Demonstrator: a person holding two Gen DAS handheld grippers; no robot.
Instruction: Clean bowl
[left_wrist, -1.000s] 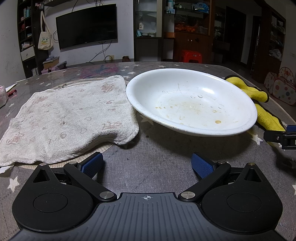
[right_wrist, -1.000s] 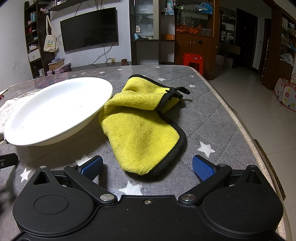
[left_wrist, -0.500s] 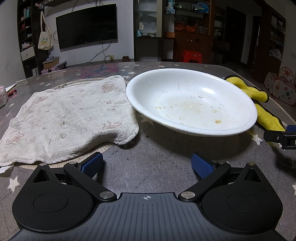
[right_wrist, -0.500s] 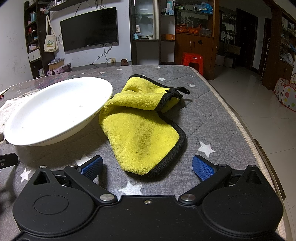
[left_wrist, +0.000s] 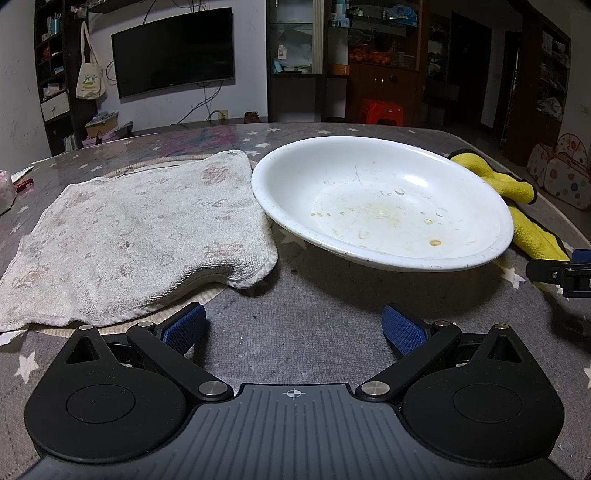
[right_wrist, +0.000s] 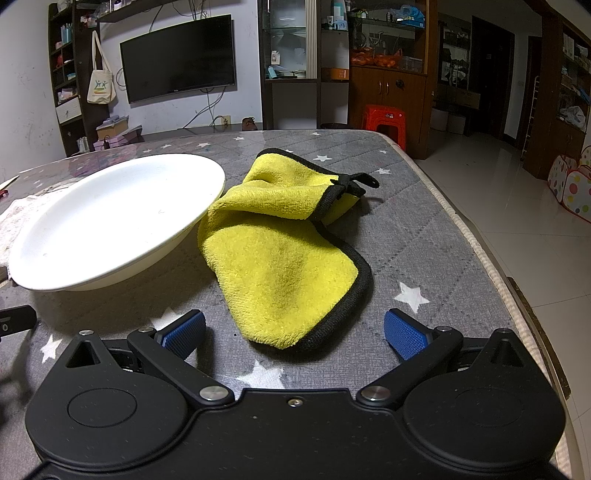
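Note:
A wide white bowl (left_wrist: 380, 203) with brown food stains on its inside rests on the grey star-print table cover; its outer side shows as the bowl (right_wrist: 110, 221) in the right wrist view. A yellow cloth with black trim (right_wrist: 284, 251) lies crumpled just right of the bowl, and the same cloth (left_wrist: 524, 218) peeks out behind the bowl's right rim. My left gripper (left_wrist: 293, 326) is open, a short way in front of the bowl, holding nothing. My right gripper (right_wrist: 293, 332) is open too, with the near end of the yellow cloth lying between its fingers, untouched.
A worn white towel (left_wrist: 136, 236) lies flat left of the bowl on a round mat. The table's right edge (right_wrist: 491, 258) drops to a tiled floor. A red stool (right_wrist: 384, 118), a TV and cabinets stand beyond the table.

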